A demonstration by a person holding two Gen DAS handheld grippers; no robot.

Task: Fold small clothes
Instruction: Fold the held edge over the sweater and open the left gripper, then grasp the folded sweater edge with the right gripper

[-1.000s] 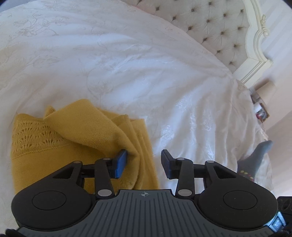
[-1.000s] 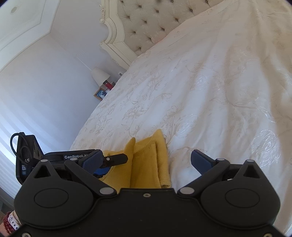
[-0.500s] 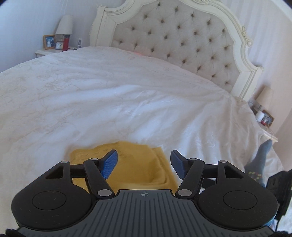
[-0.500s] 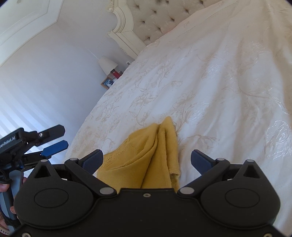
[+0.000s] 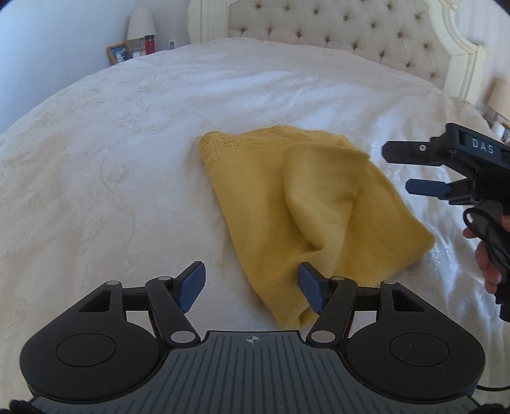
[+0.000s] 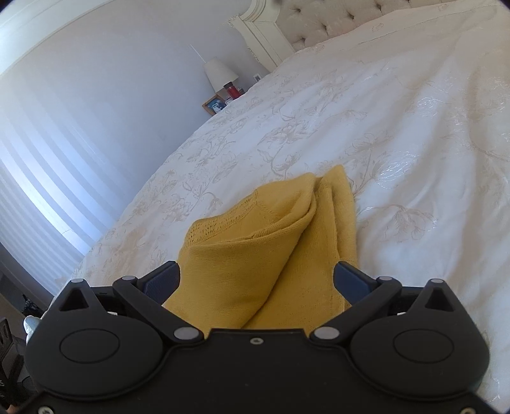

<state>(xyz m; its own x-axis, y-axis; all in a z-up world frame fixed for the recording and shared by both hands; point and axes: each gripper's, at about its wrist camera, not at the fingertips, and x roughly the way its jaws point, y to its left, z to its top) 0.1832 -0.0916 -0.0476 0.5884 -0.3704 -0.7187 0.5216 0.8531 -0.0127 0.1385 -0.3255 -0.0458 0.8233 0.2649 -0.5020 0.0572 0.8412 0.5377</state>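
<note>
A yellow knitted garment [image 5: 306, 203] lies loosely folded and bunched on the white bedspread [image 5: 127, 133]. My left gripper [image 5: 251, 286] is open and empty, hovering just before the garment's near corner. My right gripper [image 5: 411, 168] shows at the right edge of the left wrist view, open, beside the garment's right side. In the right wrist view the right gripper [image 6: 255, 280] is open and empty, with the garment [image 6: 261, 254] lying below and between its fingers.
A tufted cream headboard [image 5: 350, 35] stands at the far end of the bed. A nightstand with a lamp [image 5: 142, 24], a picture frame [image 5: 118, 53] and a red jar is at the far left. A striped wall [image 6: 47, 153] runs along the bed's left side.
Both grippers have let go of the garment and drawn back and up. The left gripper has opened wider. The garment now lies folded over on the bed.
</note>
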